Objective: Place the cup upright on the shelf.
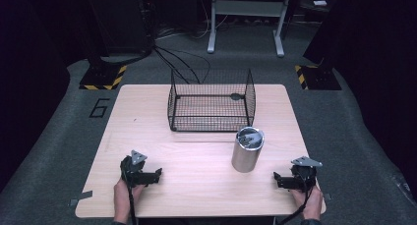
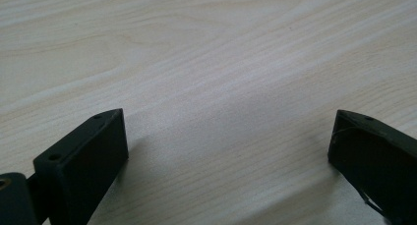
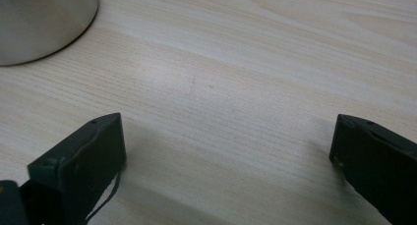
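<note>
Both tools, left tool (image 1: 158, 174) and right tool (image 1: 276, 179), rest spread and empty on the desk (image 1: 196, 185), the upright steel canister (image 1: 247, 150) nearer the right, toward ten o'clock, before the wire basket (image 1: 211, 101).
</note>
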A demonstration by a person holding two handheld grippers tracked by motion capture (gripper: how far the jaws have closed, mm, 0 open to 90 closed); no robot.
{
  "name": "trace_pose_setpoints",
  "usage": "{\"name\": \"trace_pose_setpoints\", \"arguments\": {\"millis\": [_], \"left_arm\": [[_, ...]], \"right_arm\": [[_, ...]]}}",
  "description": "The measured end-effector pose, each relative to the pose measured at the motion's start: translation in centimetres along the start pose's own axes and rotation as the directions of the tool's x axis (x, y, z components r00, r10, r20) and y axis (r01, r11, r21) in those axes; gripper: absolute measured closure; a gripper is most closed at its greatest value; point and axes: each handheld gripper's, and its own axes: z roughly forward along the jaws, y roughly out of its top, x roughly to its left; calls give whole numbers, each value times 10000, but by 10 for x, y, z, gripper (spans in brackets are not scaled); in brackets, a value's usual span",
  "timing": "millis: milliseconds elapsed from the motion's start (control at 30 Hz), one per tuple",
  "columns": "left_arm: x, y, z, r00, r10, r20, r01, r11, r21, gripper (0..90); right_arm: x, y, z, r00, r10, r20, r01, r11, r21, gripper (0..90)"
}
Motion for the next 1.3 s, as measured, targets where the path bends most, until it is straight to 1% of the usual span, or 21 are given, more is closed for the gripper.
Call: {"name": "trace_pose_setpoints", "arguments": {"millis": [133,167,200,233,267,333,433,500,600,633,667,833,867,900,933,1033,1100,1133,1200,1233,1300], "left_arm": [[-1,0,0,10000,-45,-21,45,10000,-5,15],[0,0,0,10000,-37,-6,37,10000,28,15],[-1,0,0,10000,-44,-44,44,10000,-14,15],[-1,0,0,10000,-44,-44,44,10000,-14,15],[-1,0,0,10000,-40,-42,40,10000,-20,15],[-1,0,0,10000,-43,-39,42,10000,-24,15],[-1,0,0,10000,-34,-34,34,10000,-7,15],[0,0,0,10000,-13,-37,13,10000,-11,15],[0,0,0,10000,-27,-37,27,10000,-18,15],[0,0,0,10000,-27,-37,27,10000,-18,15],[0,0,0,10000,6,-53,-6,10000,-51,15],[0,0,0,10000,-7,-56,6,10000,-51,15],[0,0,0,10000,-8,-55,8,10000,-50,16],[0,0,0,10000,-8,-55,8,10000,-50,15],[0,0,0,10000,-4,-51,4,10000,-42,15],[0,0,0,10000,-12,-54,12,10000,-52,15],[0,0,0,10000,-8,-51,7,10000,-47,15],[0,0,0,10000,-10,-52,10,10000,-49,15],[0,0,0,10000,-20,-49,20,10000,-52,15],[0,0,0,10000,-18,-50,18,10000,-48,15],[0,0,0,10000,-17,-50,17,10000,-50,15]], "right_arm": [[-1,1,0,10000,-31,-69,32,9999,135,0],[-1,1,0,9999,-136,-63,137,9997,225,0],[-1,2,0,10000,6,-36,-6,9999,153,0],[-1,2,0,10000,6,-36,-6,9999,153,0],[-1,3,0,10000,-44,-31,45,9996,293,0],[-2,4,0,10000,9,-68,-7,9993,380,0],[-3,5,-3,9996,245,-125,-239,9987,451,0],[-2,6,-6,9988,439,-227,-431,9985,346,0],[0,8,-14,9987,373,-336,-363,9989,309,0],[2,9,-17,9984,448,-337,-439,9986,278,0],[3,10,-19,9986,349,-390,-340,9991,248,0],[13,19,-32,9980,289,-561,-284,9996,90,0],[14,21,-33,9979,190,-624,-191,9998,-6,0],[14,21,-33,9979,190,-624,-191,9998,-6,0],[18,25,-38,9974,179,-694,-178,9998,19,0],[24,30,-42,9969,31,-786,-38,9999,-97,0],[26,32,-44,9963,73,-854,-83,9999,-108,0],[30,36,-46,9951,-24,-989,11,9999,-130,0],[35,39,-48,9939,-53,-1105,28,9997,-234,0],[37,41,-49,9929,-1,-1186,-23,9998,-205,0],[39,43,-50,9919,-40,-1266,10,9997,-233,0]]}}
